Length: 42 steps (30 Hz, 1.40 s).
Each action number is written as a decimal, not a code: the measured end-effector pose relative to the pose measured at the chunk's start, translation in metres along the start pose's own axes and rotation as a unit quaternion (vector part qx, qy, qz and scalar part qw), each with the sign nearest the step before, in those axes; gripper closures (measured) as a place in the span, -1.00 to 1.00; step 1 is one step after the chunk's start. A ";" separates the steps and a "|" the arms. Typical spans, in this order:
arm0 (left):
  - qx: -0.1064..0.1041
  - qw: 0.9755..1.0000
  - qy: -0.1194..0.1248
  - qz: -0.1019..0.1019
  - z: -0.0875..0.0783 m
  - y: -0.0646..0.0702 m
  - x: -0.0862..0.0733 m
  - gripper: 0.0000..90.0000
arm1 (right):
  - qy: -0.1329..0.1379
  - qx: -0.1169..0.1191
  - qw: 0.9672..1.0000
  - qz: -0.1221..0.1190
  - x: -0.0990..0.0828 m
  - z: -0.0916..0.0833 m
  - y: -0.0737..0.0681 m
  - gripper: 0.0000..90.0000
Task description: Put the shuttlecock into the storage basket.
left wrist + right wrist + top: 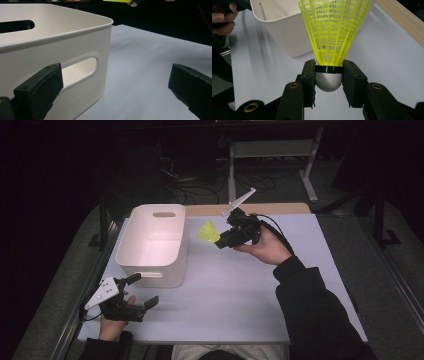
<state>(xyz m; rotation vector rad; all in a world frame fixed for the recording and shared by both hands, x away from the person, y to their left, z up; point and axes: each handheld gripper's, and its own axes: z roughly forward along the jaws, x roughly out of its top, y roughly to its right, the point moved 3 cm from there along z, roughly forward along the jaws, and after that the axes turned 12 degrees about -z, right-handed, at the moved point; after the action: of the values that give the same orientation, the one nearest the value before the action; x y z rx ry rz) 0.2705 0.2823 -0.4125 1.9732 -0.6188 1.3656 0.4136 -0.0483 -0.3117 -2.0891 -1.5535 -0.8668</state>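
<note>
The right gripper [218, 241] pinches a yellow plastic shuttlecock [333, 37] by its silver cork head, holding it above the white table [240, 290] just beside the cream storage bin [150, 247]. The left gripper [142, 292] rests near the bin's handle slot [78, 70], jaws spread and holding nothing.

No text, label, brand or number can be read anywhere — not on the bin [152, 245], not on the shuttlecock [333, 32]. The counter [240, 290] is plain too — no sign on it.
</note>
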 end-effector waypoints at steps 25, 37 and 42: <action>0.001 1.000 0.000 0.000 0.000 0.000 0.000 -1.00 | 0.003 0.004 1.000 -0.017 0.025 0.004 -0.004 0.40; 0.001 1.000 0.000 -0.001 0.000 0.000 0.000 -1.00 | 0.010 0.017 0.999 -0.030 0.043 0.011 -0.009 0.40; 0.001 1.000 0.001 -0.001 0.000 0.000 0.000 -1.00 | 0.009 0.019 0.999 -0.030 0.047 0.013 -0.010 0.40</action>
<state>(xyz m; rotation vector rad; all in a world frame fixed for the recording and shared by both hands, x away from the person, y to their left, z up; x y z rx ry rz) 0.2703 0.2825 -0.4126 1.9732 -0.6152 1.3661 0.4165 -0.0035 -0.2899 -2.0128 -1.6189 -0.8672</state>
